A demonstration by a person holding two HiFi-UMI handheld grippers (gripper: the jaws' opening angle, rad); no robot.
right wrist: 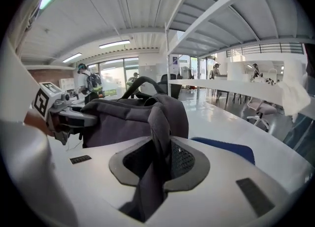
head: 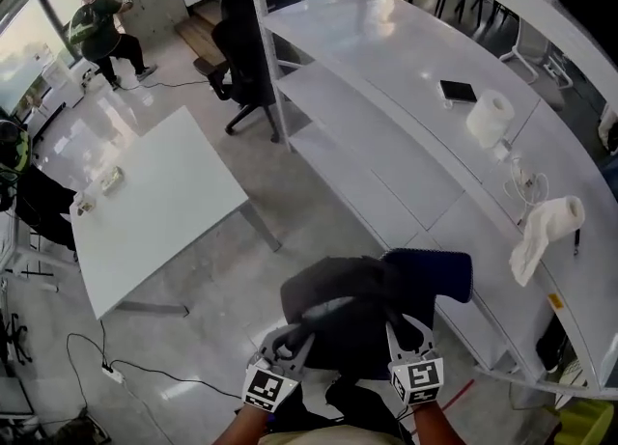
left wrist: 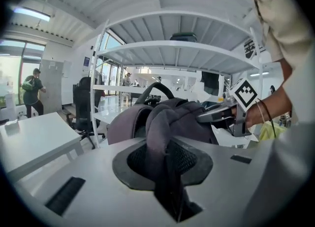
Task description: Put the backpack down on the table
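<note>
Right now the backpack (head: 352,313) is up in the air, carried between the two grippers and resting on nothing. It hangs over the floor (head: 241,269), close in front of the long white worktop (head: 386,57) and well apart from the smaller square worktop (head: 159,197) on the left.

The left gripper (head: 288,342) is narrowed onto a dark grey strap (left wrist: 160,142) that runs up between its jaws to the bag. The right gripper (head: 401,335) is pinched in the same way on a second strap (right wrist: 160,137). Each gripper view shows the other gripper at the far side of the bag, near its top, with the carry handle (right wrist: 142,84) arching above.

A dark blue padded piece (head: 439,274) shows just beside the backpack on the right; I cannot tell whether it belongs to the bag.

On the long worktop lie a paper roll (head: 490,117), a flat black device (head: 458,91) and a white cloth (head: 543,233). A black office chair (head: 241,57) stands by the frame's post, and a person (head: 101,33) crouches far off at the upper left. Cables (head: 116,371) trail across the floor at the lower left.
</note>
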